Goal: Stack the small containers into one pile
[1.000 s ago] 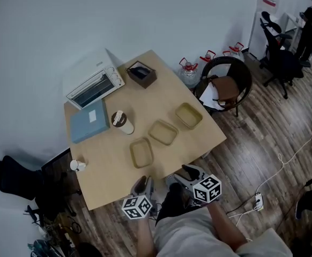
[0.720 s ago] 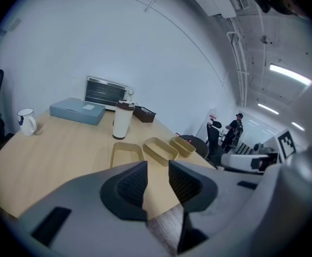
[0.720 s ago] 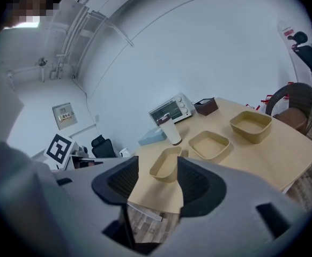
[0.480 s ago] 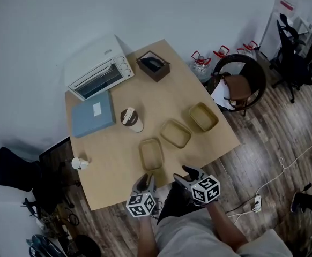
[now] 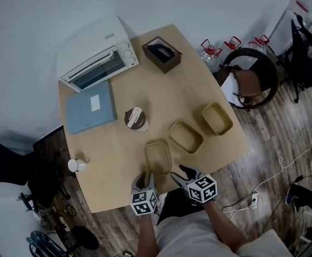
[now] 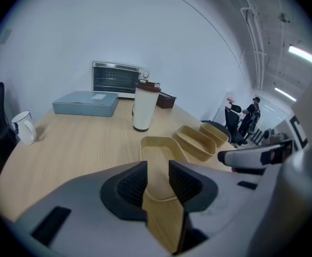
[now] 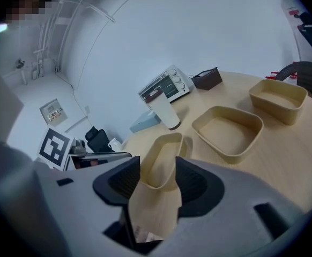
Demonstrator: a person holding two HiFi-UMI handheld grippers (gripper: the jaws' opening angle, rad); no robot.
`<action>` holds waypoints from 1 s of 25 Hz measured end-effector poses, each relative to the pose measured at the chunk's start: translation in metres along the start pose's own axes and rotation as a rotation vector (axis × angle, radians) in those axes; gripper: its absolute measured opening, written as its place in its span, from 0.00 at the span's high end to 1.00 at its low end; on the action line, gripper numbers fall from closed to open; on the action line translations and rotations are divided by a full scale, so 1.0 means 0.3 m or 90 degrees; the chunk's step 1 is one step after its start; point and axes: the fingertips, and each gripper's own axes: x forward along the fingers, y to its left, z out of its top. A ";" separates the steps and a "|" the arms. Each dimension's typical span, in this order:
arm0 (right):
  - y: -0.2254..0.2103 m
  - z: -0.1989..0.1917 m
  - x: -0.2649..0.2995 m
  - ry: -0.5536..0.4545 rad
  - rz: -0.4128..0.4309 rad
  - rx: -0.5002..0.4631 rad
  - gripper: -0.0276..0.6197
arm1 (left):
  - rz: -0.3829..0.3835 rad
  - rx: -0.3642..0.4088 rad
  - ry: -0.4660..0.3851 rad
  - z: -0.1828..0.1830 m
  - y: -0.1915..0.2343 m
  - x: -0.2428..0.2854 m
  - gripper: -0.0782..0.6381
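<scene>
Jaws stand empty: left gripper (image 6: 157,182) half open, right gripper (image 7: 158,183) wide, just closing slightly. Straddle the nearest container's (image 5: 157,157) wall squarely before you squeeze.

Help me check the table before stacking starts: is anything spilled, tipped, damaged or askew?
Nothing stands out. The three tan rectangular containers sit upright, empty and apart in a diagonal row, and the white lidded tumbler stands upright beside them. No spill shows on the wooden table.
</scene>
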 end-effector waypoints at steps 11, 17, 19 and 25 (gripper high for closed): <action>-0.106 -0.023 0.213 0.064 -0.055 0.024 0.71 | -0.018 0.025 0.086 -0.035 0.095 0.169 0.73; -0.132 -0.039 0.258 0.095 -0.075 0.030 0.74 | -0.047 0.030 0.106 -0.029 0.093 0.212 0.73; -0.132 -0.038 0.269 0.098 -0.080 0.030 0.76 | -0.058 0.030 0.116 -0.036 0.088 0.222 0.73; -0.121 -0.030 0.306 0.101 -0.106 0.019 0.77 | -0.075 0.006 0.128 -0.049 0.059 0.238 0.74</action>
